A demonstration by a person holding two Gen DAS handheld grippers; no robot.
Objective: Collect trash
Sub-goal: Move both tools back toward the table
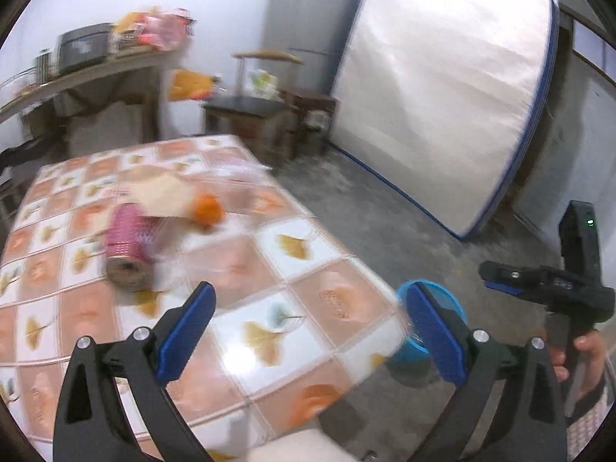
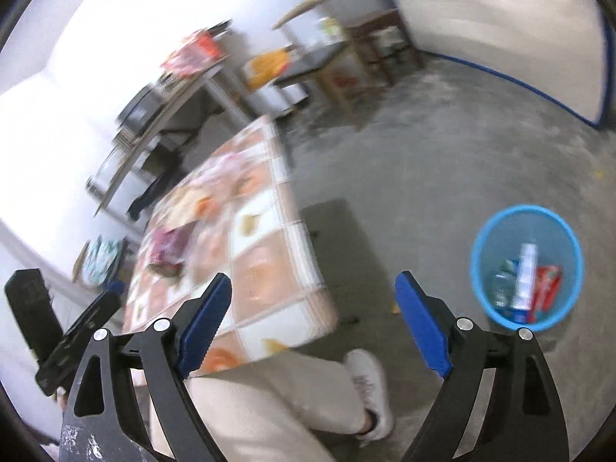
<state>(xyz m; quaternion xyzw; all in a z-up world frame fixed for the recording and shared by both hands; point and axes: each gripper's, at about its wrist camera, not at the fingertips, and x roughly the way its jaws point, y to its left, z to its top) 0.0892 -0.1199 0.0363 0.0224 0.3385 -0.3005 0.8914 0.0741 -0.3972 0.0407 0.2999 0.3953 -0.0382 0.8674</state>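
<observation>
Setting: a room with a concrete floor; a counter [image 1: 269, 269] under a glossy checked cloth of orange and white squares.
Left claw [image 1: 310, 333]: released, blue pads spread wide, nothing between them; it hangs over the near end of the counter.
Right claw [image 2: 313, 321]: released, pads far apart and empty; it points down past the counter's corner toward the floor.
Trash on the counter: a pink roll [image 1: 129, 248] lying on its side, a small orange lump [image 1: 208, 210] and a pale crumpled wrapper [image 1: 165, 192], all close together near the middle. Blur hides finer detail.
Bin: a round blue basket [image 2: 496, 231] on the floor, off the counter's corner, already holding a white tube and red and green wrappers.
Step in hand, as I judge it: going for the next piece with both claws empty.
Doing it well: slow down over the cluster, pick one item, straddle it squarely with the pads before clenching, and avoid snagging the slippery cloth.
</observation>
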